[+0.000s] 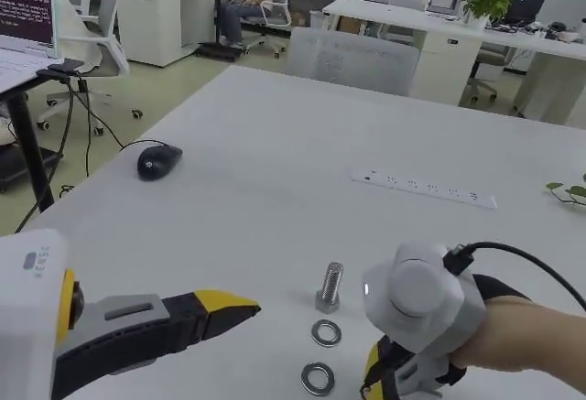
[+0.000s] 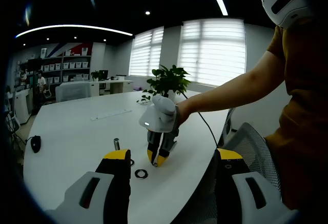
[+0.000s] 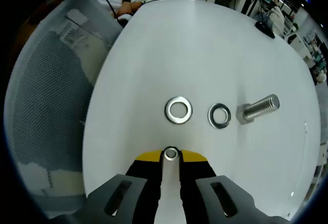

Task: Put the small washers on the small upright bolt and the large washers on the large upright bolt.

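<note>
Washer (image 3: 169, 154) is pinched tight in the right hand-held gripper (image 3: 169, 157), over the surface (image 3: 205, 44). Next it should slip onto the upright bolt (image 3: 258, 108). Left hand-held gripper (image 2: 172, 155) is wide open, empty.

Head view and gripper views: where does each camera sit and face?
Head view: on the headset, facing forward and down at the table; left gripper, right gripper, a forearm show.
Left gripper view: on the left gripper, facing the right gripper across the table; own open jaws, person's torso.
Right gripper view: on the right gripper, facing down; own jaws pinch a small washer.
All share the bolt and two washers.
</note>
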Demonstrator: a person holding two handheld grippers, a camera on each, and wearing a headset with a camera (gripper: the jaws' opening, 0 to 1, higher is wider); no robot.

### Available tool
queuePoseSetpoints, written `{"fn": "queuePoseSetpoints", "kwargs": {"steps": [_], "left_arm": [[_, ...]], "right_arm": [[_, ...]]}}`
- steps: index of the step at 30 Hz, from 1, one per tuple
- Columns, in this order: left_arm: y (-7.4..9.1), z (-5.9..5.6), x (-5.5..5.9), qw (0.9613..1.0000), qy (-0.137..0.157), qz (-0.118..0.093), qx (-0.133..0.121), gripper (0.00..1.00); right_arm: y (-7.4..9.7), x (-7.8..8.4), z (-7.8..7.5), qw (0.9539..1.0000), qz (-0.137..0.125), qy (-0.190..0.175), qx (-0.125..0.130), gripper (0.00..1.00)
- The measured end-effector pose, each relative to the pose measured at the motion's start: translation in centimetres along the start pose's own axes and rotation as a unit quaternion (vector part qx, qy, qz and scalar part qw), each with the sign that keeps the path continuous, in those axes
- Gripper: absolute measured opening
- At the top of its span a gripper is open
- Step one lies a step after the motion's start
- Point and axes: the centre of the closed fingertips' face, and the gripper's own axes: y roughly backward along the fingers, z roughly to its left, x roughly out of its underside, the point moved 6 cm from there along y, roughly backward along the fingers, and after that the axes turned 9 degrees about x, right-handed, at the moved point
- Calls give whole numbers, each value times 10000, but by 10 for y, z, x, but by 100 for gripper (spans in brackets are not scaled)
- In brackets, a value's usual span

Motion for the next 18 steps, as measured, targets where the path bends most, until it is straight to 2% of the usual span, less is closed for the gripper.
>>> {"fn": "queuePoseSetpoints", "kwargs": {"steps": [7,18], "left_arm": [[-2,-1,1,10000,16,25,24,66],[-6,-4,0,9999,5,22,116,66]], "right_arm": [[17,14,-6,9995,-51,-277,161,12],[36,45,-19,9973,96,-574,457,12]]}}
